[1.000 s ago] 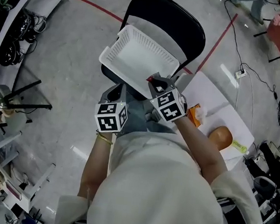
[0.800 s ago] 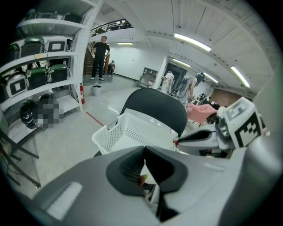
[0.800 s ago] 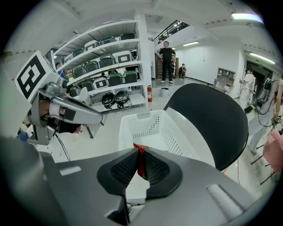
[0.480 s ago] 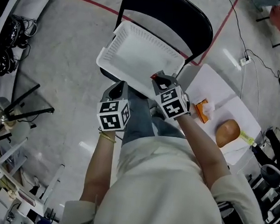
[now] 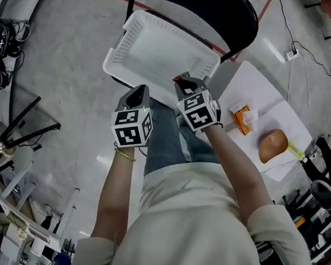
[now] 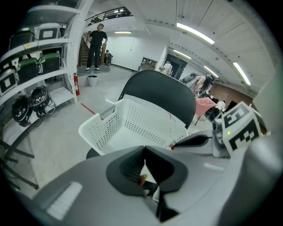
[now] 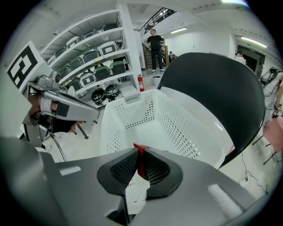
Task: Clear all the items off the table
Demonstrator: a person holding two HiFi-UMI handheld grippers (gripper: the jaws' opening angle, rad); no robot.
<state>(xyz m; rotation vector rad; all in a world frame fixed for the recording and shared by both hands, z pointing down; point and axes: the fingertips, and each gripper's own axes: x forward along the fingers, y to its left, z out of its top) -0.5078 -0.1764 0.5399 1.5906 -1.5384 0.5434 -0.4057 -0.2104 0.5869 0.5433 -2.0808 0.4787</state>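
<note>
the left gripper [image 6: 144, 151] has its jaws pressed flat together; a tiny orange fleck [image 6: 142, 179] shows low in the slit behind the pads, too small to tell what it is. the right gripper [image 7: 140, 152] is almost closed, its pads clamped on a thin red piece [image 7: 139, 160] whose tip pokes out just past the jaw ends. in the head view the two grippers are side by side and apart, both tilted down toward a white perforated basket [image 5: 119, 47] that sits on the seat of a black chair [image 5: 224, 6] just beyond them. the left gripper's tip is at the basket's near rim. the right gripper's tip, with the red piece, lies over the basket's near right corner. below the grippers the person's jeans [image 5: 170, 141] show between the forearms. to the right of the chair stands a small white table [image 5: 248, 84]. on it lies an orange packet [image 5: 245, 119], and just right of that a brown rounded lump [image 5: 272, 145], with a yellow-green strip [image 5: 295, 150] at the table's right edge beside the lump. far behind the chair, in the right gripper view, are white shelves [image 7: 88, 57] with dark cases and helmets, and a person in dark clothes [image 7: 155, 42] stands by a stairway.
</note>
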